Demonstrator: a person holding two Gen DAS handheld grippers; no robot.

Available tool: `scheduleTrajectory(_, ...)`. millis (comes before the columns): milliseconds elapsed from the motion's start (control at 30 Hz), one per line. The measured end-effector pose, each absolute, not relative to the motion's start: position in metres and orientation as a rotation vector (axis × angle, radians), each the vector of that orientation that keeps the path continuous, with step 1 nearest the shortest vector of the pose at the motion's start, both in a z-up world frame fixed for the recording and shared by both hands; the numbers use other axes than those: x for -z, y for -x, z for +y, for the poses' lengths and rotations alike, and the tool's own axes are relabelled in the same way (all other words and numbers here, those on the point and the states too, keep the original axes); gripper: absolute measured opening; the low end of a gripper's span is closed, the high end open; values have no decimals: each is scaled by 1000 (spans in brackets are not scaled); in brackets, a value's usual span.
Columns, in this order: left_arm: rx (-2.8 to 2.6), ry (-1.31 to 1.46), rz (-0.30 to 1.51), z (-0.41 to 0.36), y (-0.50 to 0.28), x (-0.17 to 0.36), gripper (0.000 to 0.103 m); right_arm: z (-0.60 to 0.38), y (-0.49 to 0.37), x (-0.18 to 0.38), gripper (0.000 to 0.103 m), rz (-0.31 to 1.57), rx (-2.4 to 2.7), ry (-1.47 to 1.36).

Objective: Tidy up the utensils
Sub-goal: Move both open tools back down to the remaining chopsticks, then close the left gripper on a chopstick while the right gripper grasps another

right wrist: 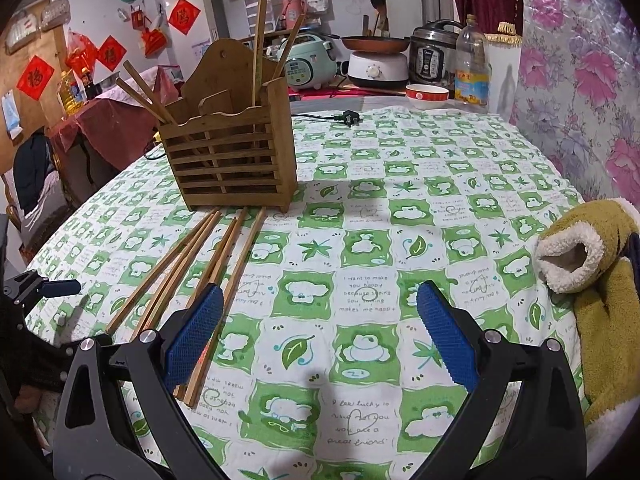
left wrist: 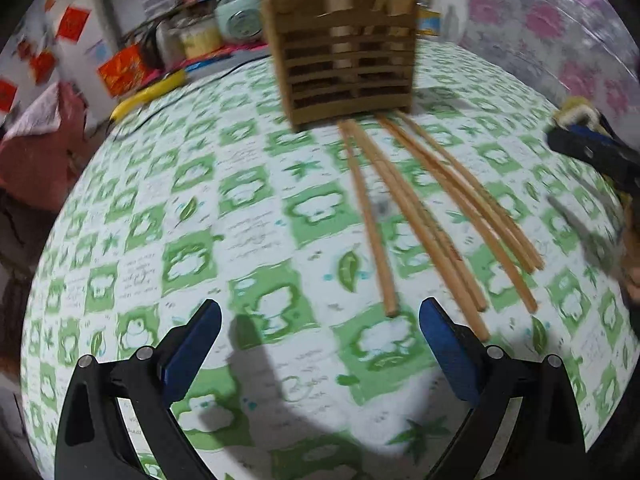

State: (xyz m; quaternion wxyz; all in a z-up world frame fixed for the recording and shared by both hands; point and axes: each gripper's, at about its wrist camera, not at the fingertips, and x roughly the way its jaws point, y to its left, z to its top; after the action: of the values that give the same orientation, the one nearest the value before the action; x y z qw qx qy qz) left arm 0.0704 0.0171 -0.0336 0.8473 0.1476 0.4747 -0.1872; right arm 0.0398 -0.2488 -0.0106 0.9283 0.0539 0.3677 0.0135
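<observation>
While both the left tongs [left wrist: 320, 354] and right tongs [right wrist: 320, 338] are held wide open and empty, loose chopsticks [right wrist: 224, 264] are fanned at six o'clock of the wooden holder [right wrist: 232, 156] on the desk [right wrist: 400, 216].

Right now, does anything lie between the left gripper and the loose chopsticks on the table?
Nothing visible does. The left gripper is open over bare tablecloth, and the nearest ends of the chopsticks lie just ahead of its fingers.
</observation>
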Motion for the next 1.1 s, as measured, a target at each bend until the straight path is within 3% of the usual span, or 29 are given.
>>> scheduleTrajectory(67, 408, -336, 987, 12, -67, 33, 89, -249, -40, 11, 94, 753, -28, -111)
scheduleTrajectory(233, 478, -286, 1012, 10, -66, 35, 37, -249, -39, 11, 94, 752, -27, -110)
scheduleTrajectory(267, 482, -284, 1008, 9, -66, 35, 31, -249, -40, 11, 94, 753, -27, -109)
scheduleTrajectory(333, 492, -277, 1003, 8, -64, 34, 6, -249, -39, 11, 94, 755, -29, -112)
scheduleTrajectory(500, 452, -209, 1016, 22, -71, 33, 6, -247, -39, 14, 92, 781, -65, -116)
scheduleTrajectory(600, 426, -186, 1023, 33, -70, 32, 6, -240, -36, 20, 77, 822, -123, -93)
scheduleTrajectory(667, 408, -178, 1023, 40, -68, 31, 6, -233, -32, 29, 58, 866, -168, -72)
scheduleTrajectory(733, 392, -163, 1029, 48, -69, 31, 6, -225, -28, 36, 48, 914, -225, -49)
scheduleTrajectory(1000, 385, -180, 1027, 47, -69, 32, 6, -187, 0, 34, 46, 919, -400, 85)
scheduleTrajectory(1100, 383, -189, 1026, 45, -69, 33, 6, -177, 3, 44, 40, 959, -400, 124)
